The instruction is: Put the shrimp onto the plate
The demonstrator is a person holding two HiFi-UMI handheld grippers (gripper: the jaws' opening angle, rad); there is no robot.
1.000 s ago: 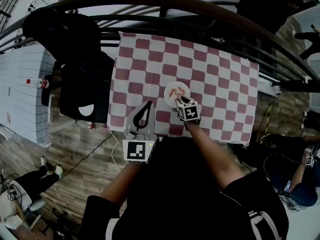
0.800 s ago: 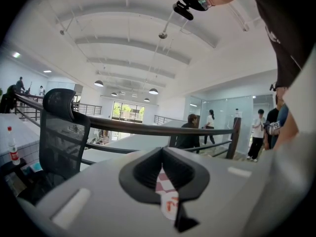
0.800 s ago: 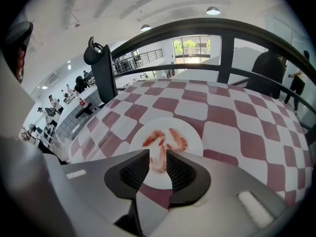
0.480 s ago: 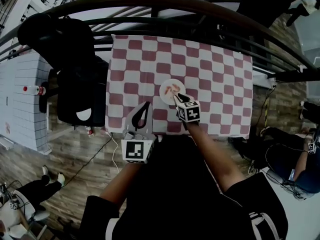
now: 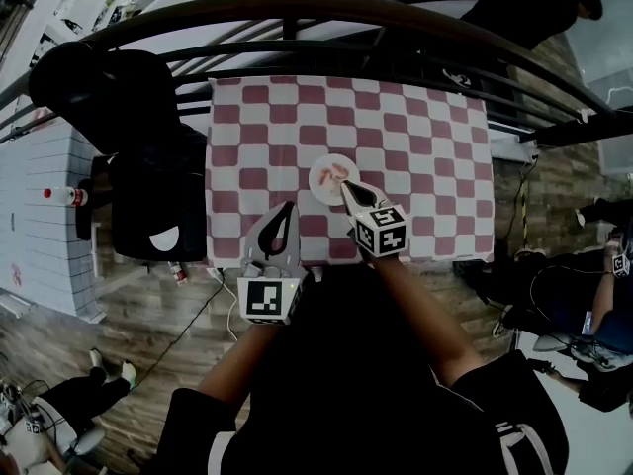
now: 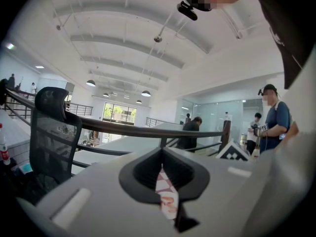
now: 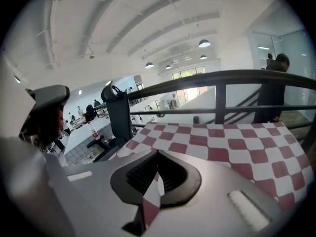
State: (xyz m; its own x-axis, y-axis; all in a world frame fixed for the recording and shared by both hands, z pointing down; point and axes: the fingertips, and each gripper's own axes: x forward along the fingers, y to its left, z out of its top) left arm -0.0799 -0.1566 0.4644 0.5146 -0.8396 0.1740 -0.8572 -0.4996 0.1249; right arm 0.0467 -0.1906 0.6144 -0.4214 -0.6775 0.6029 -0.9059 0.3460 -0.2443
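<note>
Shrimp (image 5: 334, 174) lies pink on the small white plate (image 5: 316, 178), close to the middle of the checked cloth (image 5: 415, 146). Nearest to me, both of my forearms reach out from 6 o'clock in the head view. The left gripper (image 5: 289, 208) hangs over the near edge of the cloth, at about 7 o'clock from the plate and clear of it. Its jaws are pressed together on nothing. Through the thin slit between them its own view shows a strip of cloth and something reddish on white. The right gripper (image 5: 346, 186) has its tip over the plate's rim at 5 o'clock. From the head view I can't tell whether it touches the plate. Its jaws have just been closing and are now clenched with nothing between them, and only checked cloth shows through their slit. The shrimp lies just beyond that tip, toward 11 o'clock. Past the cloth's far edge, at 12 o'clock, a dark curved railing (image 5: 297, 8) runs across. A black chair (image 5: 104, 92) stands off the cloth's far left corner at 10 o'clock. Farther out at 9 o'clock a red-capped bottle (image 5: 59, 194) rests on a white tiled surface. A person in dark clothes (image 5: 529, 13) stands beyond the railing at 1 o'clock.
</note>
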